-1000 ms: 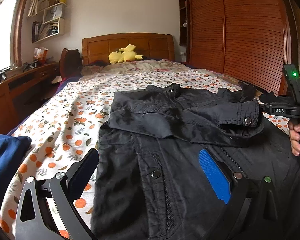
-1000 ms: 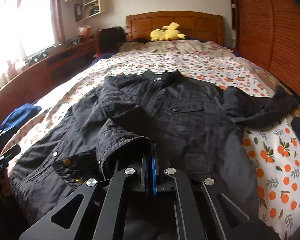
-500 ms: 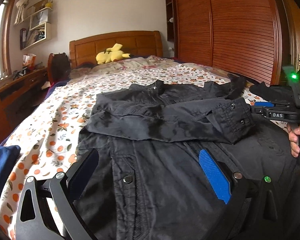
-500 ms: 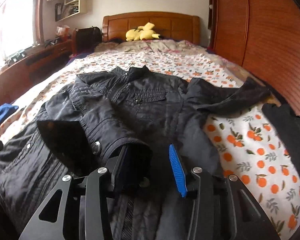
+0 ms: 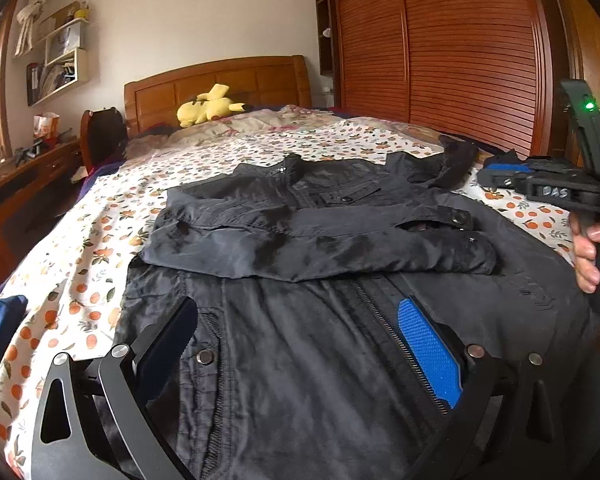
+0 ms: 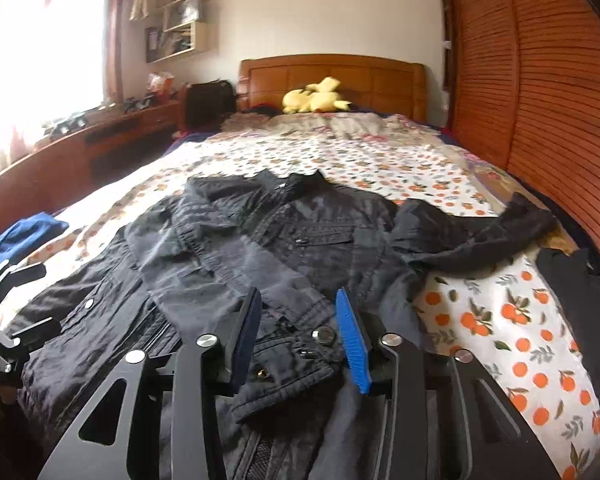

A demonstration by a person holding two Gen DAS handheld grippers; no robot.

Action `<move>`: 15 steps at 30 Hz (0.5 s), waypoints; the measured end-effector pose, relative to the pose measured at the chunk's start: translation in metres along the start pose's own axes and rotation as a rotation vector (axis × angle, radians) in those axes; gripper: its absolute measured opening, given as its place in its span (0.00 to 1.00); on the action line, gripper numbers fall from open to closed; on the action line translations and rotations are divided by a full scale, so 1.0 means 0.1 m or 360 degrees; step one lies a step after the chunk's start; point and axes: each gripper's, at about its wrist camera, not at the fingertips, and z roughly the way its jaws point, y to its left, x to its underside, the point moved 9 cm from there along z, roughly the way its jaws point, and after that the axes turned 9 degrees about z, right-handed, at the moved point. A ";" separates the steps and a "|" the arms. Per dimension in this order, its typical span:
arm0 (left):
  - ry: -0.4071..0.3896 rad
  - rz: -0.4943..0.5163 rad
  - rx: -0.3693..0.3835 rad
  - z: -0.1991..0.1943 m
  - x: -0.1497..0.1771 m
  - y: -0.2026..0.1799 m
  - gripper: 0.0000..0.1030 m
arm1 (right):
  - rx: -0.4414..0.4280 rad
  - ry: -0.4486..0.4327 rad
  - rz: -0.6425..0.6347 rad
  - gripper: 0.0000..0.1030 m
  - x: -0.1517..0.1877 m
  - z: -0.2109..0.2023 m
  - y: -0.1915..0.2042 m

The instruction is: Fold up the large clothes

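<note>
While both spread claws frame the jacket (image 5: 320, 248), only the right view shows its outstretched sleeve (image 6: 480, 240)

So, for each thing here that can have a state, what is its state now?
Black jacket: flat on the bed, front up, zipped.
Left sleeve: folded across the chest, cuff lying free.
Right sleeve: not folded, spread out to the side.
Left claw: open, holding nothing.
Right claw: open, cuff between its fingers, not gripped.
Wardrobe doors: closed.
</note>
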 end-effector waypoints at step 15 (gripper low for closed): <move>-0.0010 0.0009 0.0013 0.17 -0.26 -0.02 0.98 | -0.0067 0.0387 -0.0227 0.30 0.69 0.72 0.18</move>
